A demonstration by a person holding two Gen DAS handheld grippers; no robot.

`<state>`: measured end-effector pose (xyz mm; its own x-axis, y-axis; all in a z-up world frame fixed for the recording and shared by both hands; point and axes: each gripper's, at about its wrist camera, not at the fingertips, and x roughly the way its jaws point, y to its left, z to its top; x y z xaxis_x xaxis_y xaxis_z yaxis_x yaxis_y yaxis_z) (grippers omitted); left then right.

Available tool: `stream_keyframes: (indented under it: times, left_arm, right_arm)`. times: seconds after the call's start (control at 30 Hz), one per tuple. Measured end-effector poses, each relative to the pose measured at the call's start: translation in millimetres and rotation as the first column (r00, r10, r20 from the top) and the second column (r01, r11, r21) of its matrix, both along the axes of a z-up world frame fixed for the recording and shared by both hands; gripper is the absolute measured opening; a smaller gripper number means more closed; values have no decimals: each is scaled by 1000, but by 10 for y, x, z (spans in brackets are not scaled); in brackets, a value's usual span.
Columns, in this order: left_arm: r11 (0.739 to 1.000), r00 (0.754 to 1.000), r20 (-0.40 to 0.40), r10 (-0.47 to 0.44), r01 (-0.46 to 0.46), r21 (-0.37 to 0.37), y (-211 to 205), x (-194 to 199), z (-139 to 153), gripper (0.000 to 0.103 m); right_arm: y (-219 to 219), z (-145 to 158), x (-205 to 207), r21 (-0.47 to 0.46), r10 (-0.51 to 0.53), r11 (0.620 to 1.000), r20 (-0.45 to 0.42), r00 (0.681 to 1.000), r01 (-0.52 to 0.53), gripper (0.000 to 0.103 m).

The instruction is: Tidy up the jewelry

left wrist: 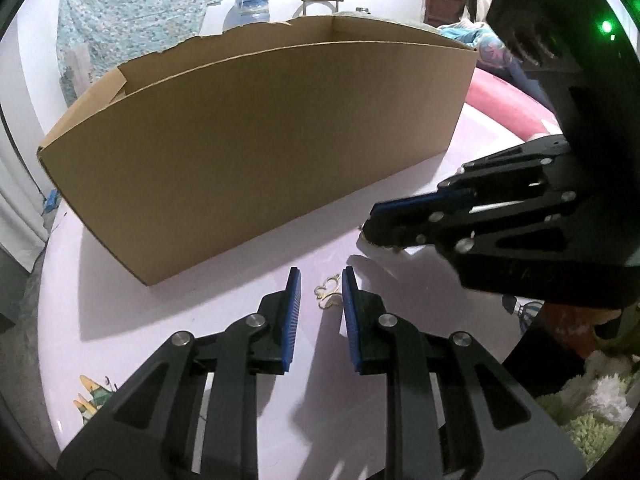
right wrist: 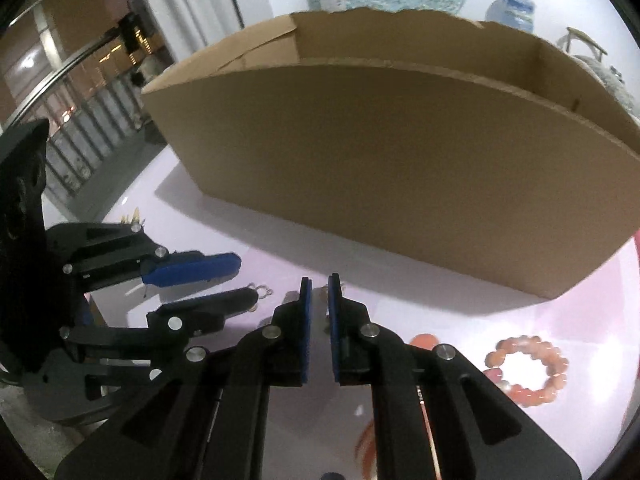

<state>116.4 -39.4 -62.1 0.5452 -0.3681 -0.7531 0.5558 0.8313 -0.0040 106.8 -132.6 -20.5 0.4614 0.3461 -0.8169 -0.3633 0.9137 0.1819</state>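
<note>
A small gold butterfly-shaped earring [left wrist: 329, 290] lies on the pale pink table [left wrist: 192, 320], between the blue pads of my left gripper [left wrist: 321, 272]. The pads stand apart and do not press on it. My right gripper [left wrist: 370, 222] reaches in from the right, low over the table with its jaws nearly together. A tiny gold piece [left wrist: 376, 242] shows under its tip, and I cannot tell whether it is pinched. In the right wrist view my right gripper [right wrist: 320, 279] shows only a thin gap, my left gripper [right wrist: 246, 278] is beside it, and the earring [right wrist: 262, 291] lies at its lower finger.
A long open cardboard box [left wrist: 260, 140] [right wrist: 400, 160] stands just behind both grippers. An orange bead bracelet [right wrist: 528, 372] and other orange pieces [right wrist: 424, 340] lie on the table to the right. A sticker [left wrist: 92, 396] marks the table's near left, and a fluffy green rug [left wrist: 592, 392] lies beyond the right edge.
</note>
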Motion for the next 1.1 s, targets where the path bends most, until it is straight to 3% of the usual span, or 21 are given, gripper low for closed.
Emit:
stream_keyframes:
  times: [0.2, 0.57, 0.9, 1.0, 1.1]
  left_arm:
    - [1000, 1000, -16, 18, -18, 1, 85, 7, -18, 20]
    - [1000, 1000, 0, 7, -7, 5, 56, 10, -34, 20]
    - [1000, 1000, -1, 4, -4, -3, 75, -10, -43, 20]
    - [1000, 1000, 3, 4, -4, -1, 77, -17, -46, 20]
    - [1000, 1000, 3, 5, -5, -1, 80, -19, -48, 20]
  right_arm:
    - [-10, -29, -81, 0, 22, 1000, -49, 999, -22, 9]
    - [-39, 93, 19, -100, -71, 992, 21, 997, 73, 14]
    - [40, 57, -23, -161, -41, 986, 20, 999, 43, 14]
    - [9, 70, -23, -143, -44, 989, 11, 999, 45, 6]
    - [159, 7, 67, -133, -50, 990, 9, 999, 51, 5]
